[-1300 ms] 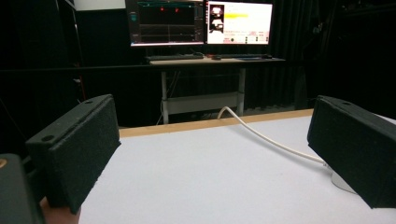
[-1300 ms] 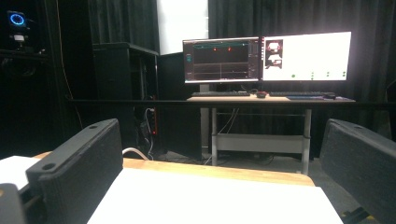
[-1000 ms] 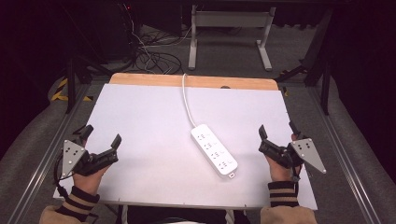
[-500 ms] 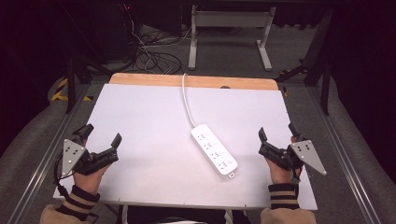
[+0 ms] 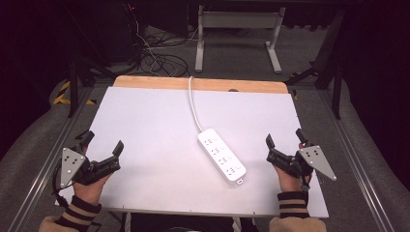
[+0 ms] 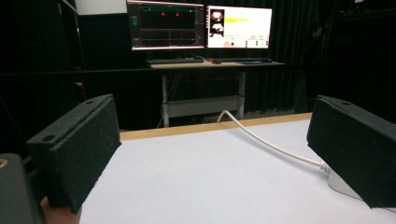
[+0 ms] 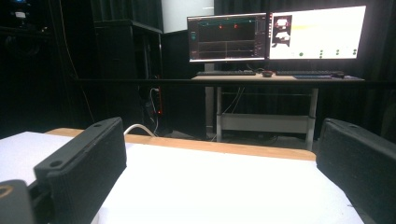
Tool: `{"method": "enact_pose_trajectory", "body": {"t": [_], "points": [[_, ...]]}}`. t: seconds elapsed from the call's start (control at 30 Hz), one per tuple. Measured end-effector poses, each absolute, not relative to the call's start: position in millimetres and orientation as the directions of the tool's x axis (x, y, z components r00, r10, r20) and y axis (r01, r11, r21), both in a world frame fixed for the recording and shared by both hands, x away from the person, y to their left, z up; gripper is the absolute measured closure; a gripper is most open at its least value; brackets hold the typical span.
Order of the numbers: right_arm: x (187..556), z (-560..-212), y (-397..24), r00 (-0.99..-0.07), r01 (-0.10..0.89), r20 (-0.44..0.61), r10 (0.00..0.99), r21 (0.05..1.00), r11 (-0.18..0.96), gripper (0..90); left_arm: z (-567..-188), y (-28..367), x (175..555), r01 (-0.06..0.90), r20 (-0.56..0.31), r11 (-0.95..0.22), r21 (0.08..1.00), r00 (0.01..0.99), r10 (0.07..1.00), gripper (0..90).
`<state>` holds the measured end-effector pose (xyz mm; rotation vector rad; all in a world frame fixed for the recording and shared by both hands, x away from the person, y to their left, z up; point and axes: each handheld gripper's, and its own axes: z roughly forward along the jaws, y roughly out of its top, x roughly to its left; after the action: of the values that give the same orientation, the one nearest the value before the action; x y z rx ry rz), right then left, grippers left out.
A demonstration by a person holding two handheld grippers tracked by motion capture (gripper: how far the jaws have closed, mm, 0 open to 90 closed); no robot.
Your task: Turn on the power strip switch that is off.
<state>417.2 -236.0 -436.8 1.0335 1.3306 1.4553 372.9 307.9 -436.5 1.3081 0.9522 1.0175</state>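
Note:
A white power strip (image 5: 221, 155) lies slanted on the white table (image 5: 154, 125), right of centre. Its white cable (image 5: 193, 104) runs back over the far wooden edge. My left gripper (image 5: 104, 141) rests open near the front left corner, well away from the strip, with nothing between its fingers. My right gripper (image 5: 284, 137) is open at the front right, a short way right of the strip. In the left gripper view the open gripper (image 6: 210, 140) frames the cable (image 6: 271, 145) and the strip's end (image 6: 340, 184). The right gripper (image 7: 219, 158) faces bare table, the cable (image 7: 140, 128) at its left.
The table's far edge is a bare wooden strip (image 5: 203, 84). Beyond it stands a desk (image 7: 275, 79) with two lit monitors (image 6: 201, 27) and a metal frame (image 5: 237, 21). Loose cables (image 5: 159, 60) lie on the floor. Metal rails (image 5: 43, 169) run along both table sides.

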Motion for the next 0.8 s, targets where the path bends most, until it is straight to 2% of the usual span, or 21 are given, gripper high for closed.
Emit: {"method": "enact_pose_trajectory", "body": {"t": [0.8], "points": [[405.8,-439.1,-235.6,-0.260,-0.060,0.014,0.965,0.998,-0.031,3.1,-437.4,309.1,363.1,-0.042,0.017,-0.004,0.999,0.298,0.954,3.1]]}}
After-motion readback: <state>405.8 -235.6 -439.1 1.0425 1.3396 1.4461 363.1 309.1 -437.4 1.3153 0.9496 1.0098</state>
